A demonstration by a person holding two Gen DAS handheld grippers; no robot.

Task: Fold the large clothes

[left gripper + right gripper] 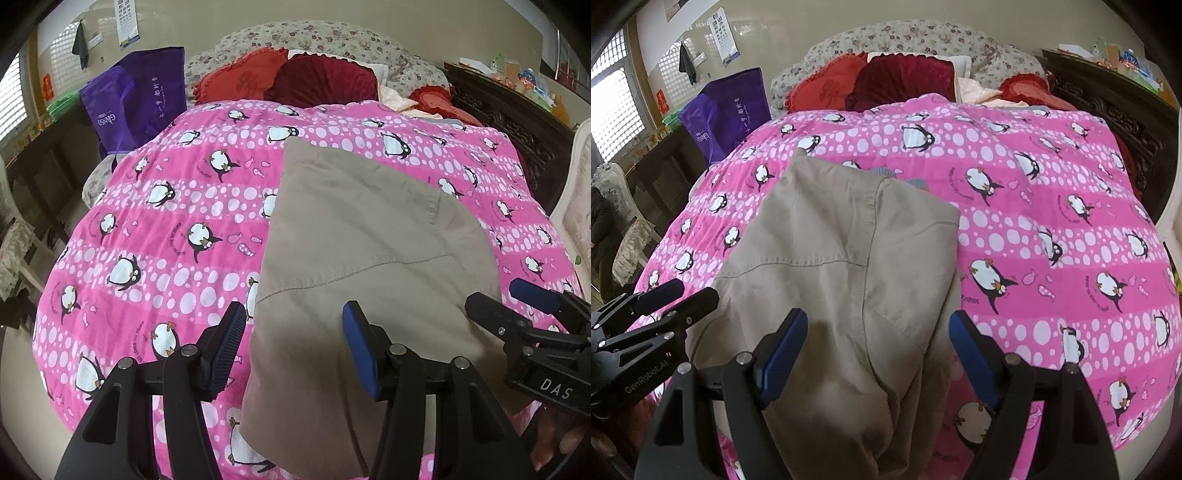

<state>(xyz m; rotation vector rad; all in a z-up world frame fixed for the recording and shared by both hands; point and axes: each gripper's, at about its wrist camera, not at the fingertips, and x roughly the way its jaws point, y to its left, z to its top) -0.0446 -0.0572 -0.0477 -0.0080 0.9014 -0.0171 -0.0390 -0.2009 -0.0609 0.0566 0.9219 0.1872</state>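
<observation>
A large beige garment (362, 236) lies folded on the pink penguin bedspread (155, 229); in the right wrist view the garment (842, 258) spreads from the bed's middle toward me. My left gripper (295, 321) is open, just above the garment's near left edge, holding nothing. My right gripper (877, 328) is open over the garment's near end, with cloth lying between and below its fingers, not pinched. The right gripper also shows at the right edge of the left wrist view (517, 299). The left gripper shows at the left edge of the right wrist view (676, 295).
Red and maroon pillows (295, 74) and a floral quilt (325, 37) lie at the head of the bed. A purple bag (136, 96) stands at the far left bedside. A dark carved headboard (517, 122) with clutter runs along the right. A chair (613, 206) stands left.
</observation>
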